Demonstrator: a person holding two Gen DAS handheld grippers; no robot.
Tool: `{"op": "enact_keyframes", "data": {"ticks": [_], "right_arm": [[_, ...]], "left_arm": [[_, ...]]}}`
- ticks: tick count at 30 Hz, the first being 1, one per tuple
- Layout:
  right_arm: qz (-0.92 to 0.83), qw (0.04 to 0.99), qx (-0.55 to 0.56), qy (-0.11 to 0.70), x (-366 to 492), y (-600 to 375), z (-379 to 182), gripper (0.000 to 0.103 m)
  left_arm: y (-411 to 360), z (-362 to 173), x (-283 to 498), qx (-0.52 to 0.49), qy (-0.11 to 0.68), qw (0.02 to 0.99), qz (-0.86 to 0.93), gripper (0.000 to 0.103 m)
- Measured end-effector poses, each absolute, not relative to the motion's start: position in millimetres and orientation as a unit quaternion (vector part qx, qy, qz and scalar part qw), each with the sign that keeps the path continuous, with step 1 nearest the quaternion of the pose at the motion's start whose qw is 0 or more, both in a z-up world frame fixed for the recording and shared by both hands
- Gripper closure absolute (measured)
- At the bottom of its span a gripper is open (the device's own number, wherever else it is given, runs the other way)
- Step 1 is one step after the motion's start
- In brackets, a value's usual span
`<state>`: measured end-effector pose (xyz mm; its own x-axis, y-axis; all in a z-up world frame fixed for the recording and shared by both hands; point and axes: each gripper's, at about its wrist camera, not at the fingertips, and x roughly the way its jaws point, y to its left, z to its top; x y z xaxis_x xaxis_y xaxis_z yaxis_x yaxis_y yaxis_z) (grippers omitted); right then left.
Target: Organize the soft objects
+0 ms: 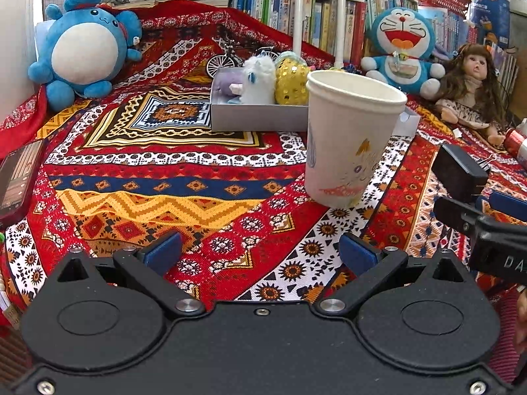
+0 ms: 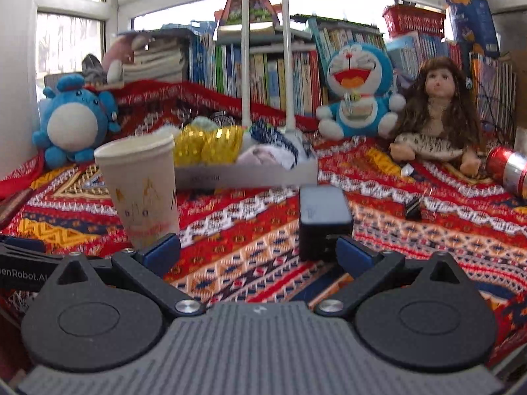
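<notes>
On the patterned cloth, both the left gripper [image 1: 260, 250] and right gripper [image 2: 257, 251] hover open and empty; small soft toys [image 1: 260, 80] already fill the grey box [image 1: 257, 117], so reach past the paper cup [image 1: 349, 138] carefully.

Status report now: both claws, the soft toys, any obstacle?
Left claw open, empty. Right claw open, empty. Small soft toys in grey box. Paper cup and black charger stand before it.
</notes>
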<state>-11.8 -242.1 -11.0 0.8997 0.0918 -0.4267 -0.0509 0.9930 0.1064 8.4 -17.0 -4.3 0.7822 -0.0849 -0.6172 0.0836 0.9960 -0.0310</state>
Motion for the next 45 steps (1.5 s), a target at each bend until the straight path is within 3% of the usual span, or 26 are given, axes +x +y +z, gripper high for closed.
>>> {"op": "enact_keyframes", "data": {"ticks": [7,45], "right_arm": [[0.029,0.963,0.039,0.265,-6,-239,-23,0.0],[0.026,0.957,0.006,0.287,-3,-229,-22,0.0]], "left_arm": [[-18,-7,11,0.003,0.329,0.943,-0.039,0.0],[-21,-11,12,0.013,0.33,0.943,-0.03,0.0]]}}
